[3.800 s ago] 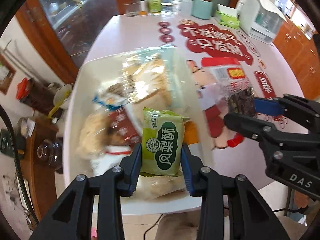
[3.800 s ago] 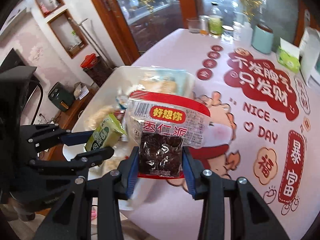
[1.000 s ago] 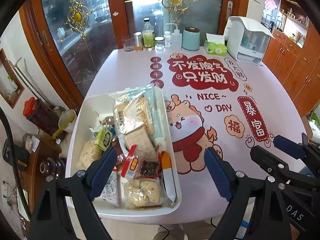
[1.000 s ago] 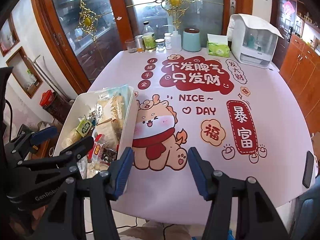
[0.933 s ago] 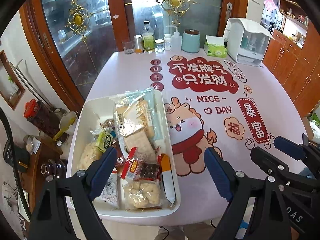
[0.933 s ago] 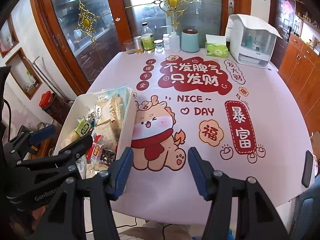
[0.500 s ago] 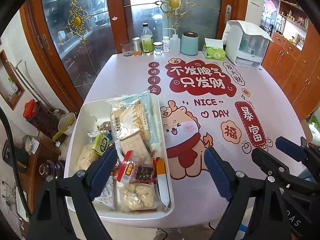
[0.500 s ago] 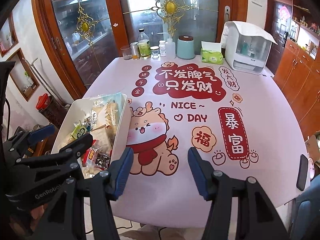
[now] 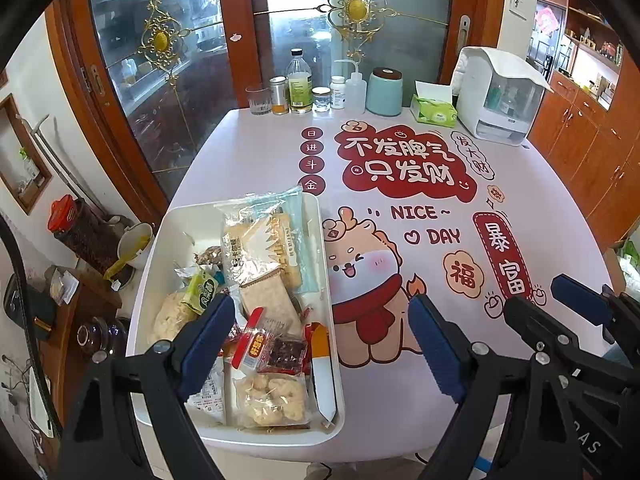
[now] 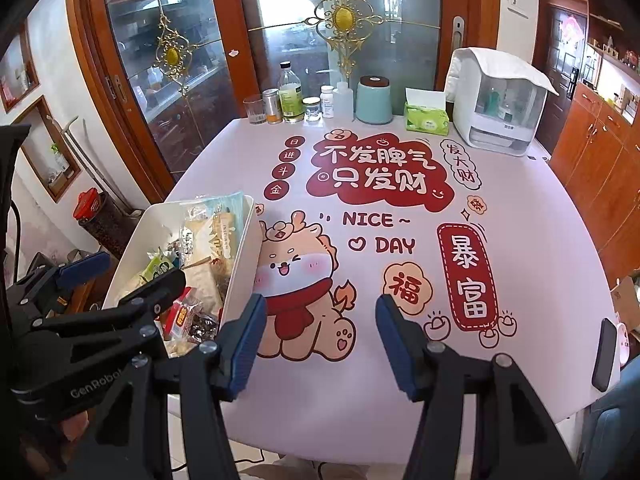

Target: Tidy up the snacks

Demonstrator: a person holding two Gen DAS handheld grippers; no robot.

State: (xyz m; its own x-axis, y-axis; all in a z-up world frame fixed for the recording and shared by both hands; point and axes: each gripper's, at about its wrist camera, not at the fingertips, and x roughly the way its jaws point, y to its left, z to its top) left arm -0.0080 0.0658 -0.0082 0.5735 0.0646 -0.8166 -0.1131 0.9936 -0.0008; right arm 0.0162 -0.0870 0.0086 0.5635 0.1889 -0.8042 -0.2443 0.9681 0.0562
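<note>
A white tray (image 9: 160, 240) full of snack packets stands at the table's near left corner. In it lie a green packet (image 9: 202, 286), a red packet with a dark filling (image 9: 276, 350), a cracker packet (image 9: 264, 300) and a bag of puffed bites (image 9: 272, 398). My left gripper (image 9: 318, 328) hangs wide open above the tray's near right side, holding nothing. My right gripper (image 10: 320, 320) is open and empty over the cartoon print right of the tray (image 10: 244, 256). Each gripper shows in the other's view, the right (image 9: 560, 312) and the left (image 10: 120, 280).
Bottles, a glass (image 9: 258, 100), a teal canister (image 9: 384, 92), a tissue box (image 9: 434, 108) and a white appliance (image 9: 500, 100) line the table's far edge. A dark phone (image 10: 604, 354) lies at the right edge. A cluttered low stand (image 9: 80, 300) sits left of the table.
Earlier the left gripper held the green packet and the right one the red packet; both packets now lie in the tray. Both grippers are open and have drawn back from it.
</note>
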